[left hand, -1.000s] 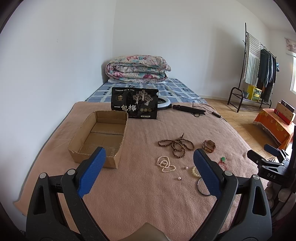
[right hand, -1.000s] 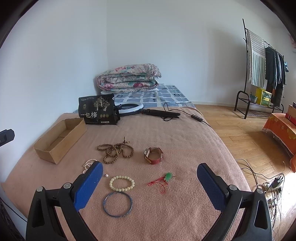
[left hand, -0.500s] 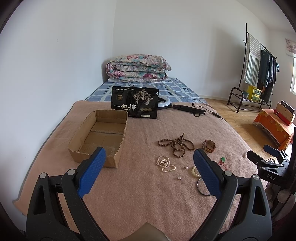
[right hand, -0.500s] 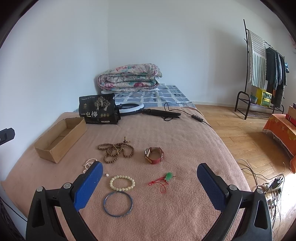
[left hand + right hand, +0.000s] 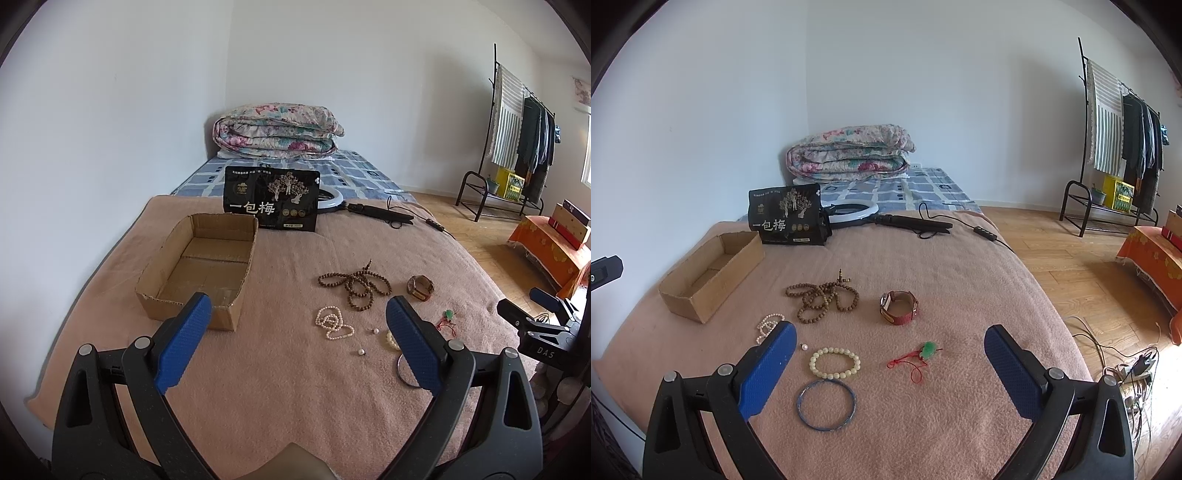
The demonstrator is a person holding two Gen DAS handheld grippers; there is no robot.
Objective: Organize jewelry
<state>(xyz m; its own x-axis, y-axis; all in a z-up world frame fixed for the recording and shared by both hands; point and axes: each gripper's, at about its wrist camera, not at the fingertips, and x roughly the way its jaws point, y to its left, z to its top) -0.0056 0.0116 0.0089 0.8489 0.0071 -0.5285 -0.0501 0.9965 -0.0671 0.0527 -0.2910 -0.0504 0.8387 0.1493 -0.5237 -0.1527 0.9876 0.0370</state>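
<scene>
Fingers (image 5: 768, 369) of right gripper (image 5: 890, 365) gaping wide, empty, hovering nearest the cream bracelet (image 5: 834, 363) lying flat between them on the bed (image 5: 960, 295); left gripper (image 5: 295, 339) likewise spread, facing box (image 5: 199, 266).

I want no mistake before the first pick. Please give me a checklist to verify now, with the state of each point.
1. Left tool open, holding nothing: ok.
2. Right tool open, holding nothing: ok.
3. Box open on top, nothing seen inside: ok.
4. Bangle and cream bracelet lie apart: ok.
5. Brown beads free of knots: cannot tell.
6. Loose pearl in sight: ok.
</scene>
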